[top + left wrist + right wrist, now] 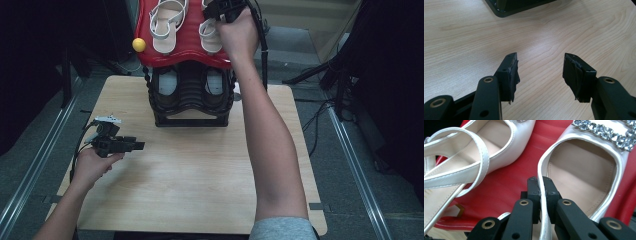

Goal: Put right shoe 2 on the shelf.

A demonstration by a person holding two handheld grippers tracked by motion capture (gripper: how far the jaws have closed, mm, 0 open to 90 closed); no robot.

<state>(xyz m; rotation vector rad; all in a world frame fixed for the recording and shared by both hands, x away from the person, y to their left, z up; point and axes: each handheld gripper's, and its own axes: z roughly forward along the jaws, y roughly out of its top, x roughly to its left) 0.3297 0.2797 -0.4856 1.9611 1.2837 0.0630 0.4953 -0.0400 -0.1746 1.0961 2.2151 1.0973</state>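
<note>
Two white strappy shoes lie on the red top shelf (187, 54) of a black rack (192, 112). The left shoe (167, 22) lies free, and its crossed straps (461, 170) are near the camera in the right gripper view. My right gripper (541, 181) is shut on the side rim of the right shoe (584, 177), which has a jewelled band across the toe. From above, that gripper (222, 10) sits over the right shoe (210, 37). My left gripper (137, 145) hovers low over the wooden table (474, 37), open (540, 67) with nothing between its jaws.
A darker pair of shoes (167, 85) sits on the rack's lower tier. A yellow ball (139, 44) sticks out at the red shelf's left corner. The rack's base corner (509, 6) lies ahead of the left gripper. Dark floor, rails and cables surround the table.
</note>
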